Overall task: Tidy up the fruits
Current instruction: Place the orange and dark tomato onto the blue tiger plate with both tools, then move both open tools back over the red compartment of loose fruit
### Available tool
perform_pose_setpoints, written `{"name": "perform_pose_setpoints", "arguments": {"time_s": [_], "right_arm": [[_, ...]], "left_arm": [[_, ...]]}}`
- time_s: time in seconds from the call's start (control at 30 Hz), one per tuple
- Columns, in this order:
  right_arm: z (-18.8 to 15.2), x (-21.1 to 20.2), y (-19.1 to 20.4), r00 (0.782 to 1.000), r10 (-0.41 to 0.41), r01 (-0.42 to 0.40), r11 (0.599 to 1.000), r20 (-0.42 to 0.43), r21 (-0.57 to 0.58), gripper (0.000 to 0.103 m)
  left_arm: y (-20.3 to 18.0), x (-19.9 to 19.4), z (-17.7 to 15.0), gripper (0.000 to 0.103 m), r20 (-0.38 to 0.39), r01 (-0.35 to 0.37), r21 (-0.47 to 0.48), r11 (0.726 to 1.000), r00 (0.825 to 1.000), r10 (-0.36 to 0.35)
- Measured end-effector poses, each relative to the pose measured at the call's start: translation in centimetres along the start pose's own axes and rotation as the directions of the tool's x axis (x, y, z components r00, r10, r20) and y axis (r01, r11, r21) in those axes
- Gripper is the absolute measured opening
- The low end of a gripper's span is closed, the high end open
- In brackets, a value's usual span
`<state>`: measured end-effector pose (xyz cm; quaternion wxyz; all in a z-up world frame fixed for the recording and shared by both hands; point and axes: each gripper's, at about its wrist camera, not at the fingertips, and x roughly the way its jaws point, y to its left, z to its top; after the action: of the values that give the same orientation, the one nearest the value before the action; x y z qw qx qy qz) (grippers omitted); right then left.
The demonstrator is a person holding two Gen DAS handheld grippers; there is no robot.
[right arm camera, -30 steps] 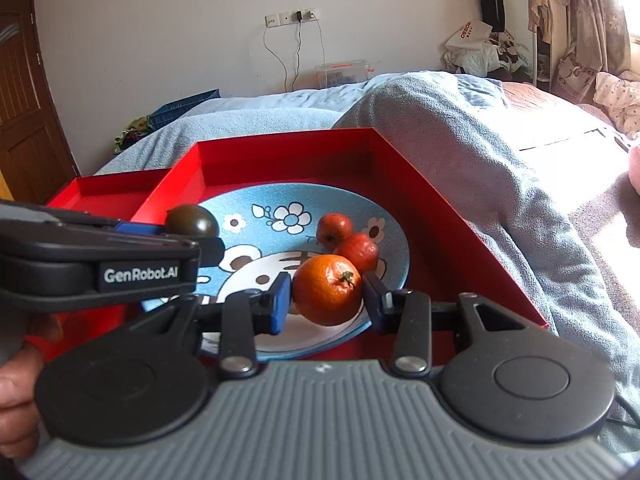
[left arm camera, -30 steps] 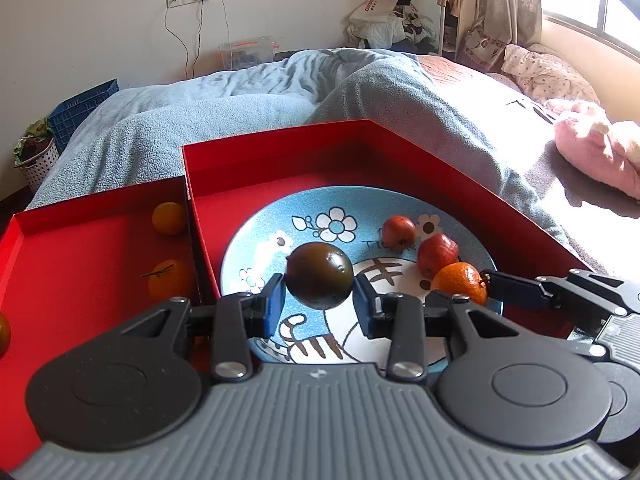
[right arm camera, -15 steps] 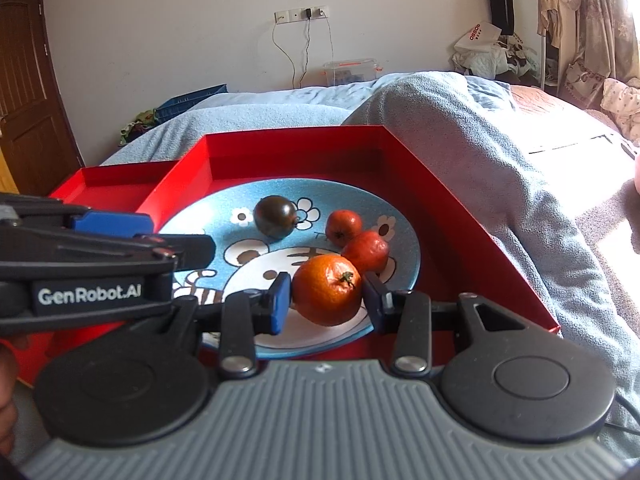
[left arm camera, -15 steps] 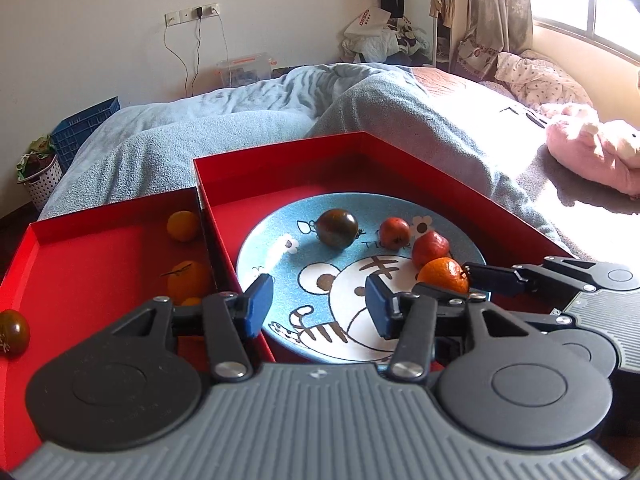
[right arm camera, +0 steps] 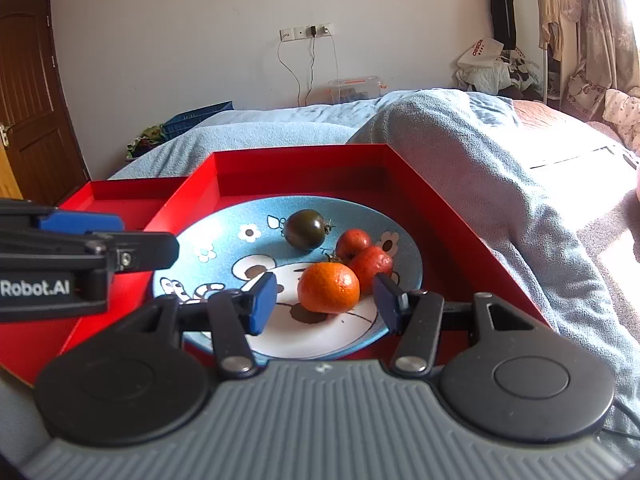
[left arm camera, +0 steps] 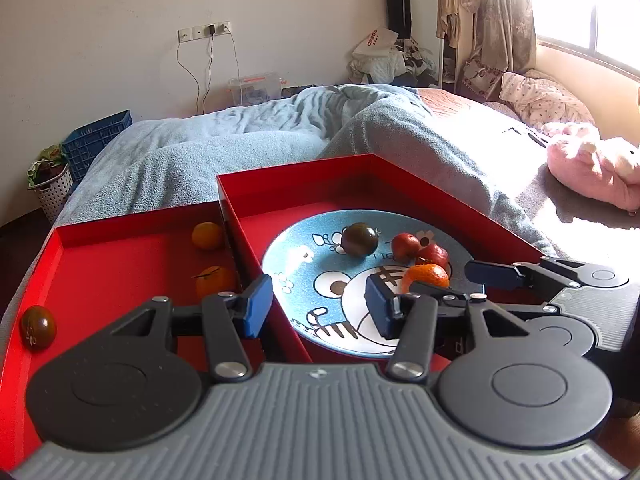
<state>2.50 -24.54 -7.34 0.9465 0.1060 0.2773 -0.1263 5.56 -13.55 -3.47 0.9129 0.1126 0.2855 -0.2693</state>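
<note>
A blue cartoon plate (left arm camera: 304, 264) (right arm camera: 224, 240) lies in the right red tray (left arm camera: 360, 172) (right arm camera: 304, 164). On it are a dark tomato (left arm camera: 359, 239) (right arm camera: 305, 229), two red fruits (left arm camera: 405, 245) (right arm camera: 352, 242) and an orange (left arm camera: 426, 276) (right arm camera: 328, 288). My left gripper (left arm camera: 319, 306) is open and empty, held back over the trays' divider. My right gripper (right arm camera: 325, 300) is open, its jaws apart on either side of the orange, not touching it. The left red tray (left arm camera: 120, 224) holds two oranges (left arm camera: 207, 235) and a dark tomato (left arm camera: 37, 327).
The trays rest on a bed with a blue-grey blanket (left arm camera: 240, 152) (right arm camera: 480, 152). A pink plush toy (left arm camera: 592, 168) lies at the right. A blue crate (left arm camera: 100, 136) and a basket (left arm camera: 50, 184) stand by the wall at the left.
My left gripper let go of the dark tomato on the plate and drew back. My right gripper opened and released the orange, which now sits on the plate.
</note>
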Motion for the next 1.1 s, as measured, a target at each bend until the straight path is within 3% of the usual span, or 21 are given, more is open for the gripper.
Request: {"name": "perform_pose_setpoints", "arguments": {"time_s": [0.2, 0.47, 0.8, 1.1], "right_arm": [[-0.1, -0.4, 0.3, 0.999, -0.020, 0.021, 1.000, 0.029, -0.022, 0.070], [-0.1, -0.8, 0.7, 0.998, -0.031, 0.034, 0.998, 0.060, -0.049, 0.070], [-0.1, -1.5, 1.1, 0.994, -0.035, 0.043, 0.997, 0.108, -0.071, 0.070], [-0.2, -2.0, 2.2, 0.988, -0.030, 0.048, 0.991, 0.149, -0.123, 0.070]], "left_arm": [[1.9, -1.7, -0.2, 0.058, 0.030, -0.011, -0.044, 0.999, 0.999, 0.012], [4.7, -2.6, -0.7, 0.061, 0.042, -0.057, -0.103, 0.993, 0.997, 0.062], [7.8, -2.0, -1.7, 0.061, 0.010, -0.162, -0.144, 0.976, 0.986, 0.165], [9.4, -1.4, -2.9, 0.061, -0.024, -0.205, -0.168, 0.964, 0.979, 0.204]]}}
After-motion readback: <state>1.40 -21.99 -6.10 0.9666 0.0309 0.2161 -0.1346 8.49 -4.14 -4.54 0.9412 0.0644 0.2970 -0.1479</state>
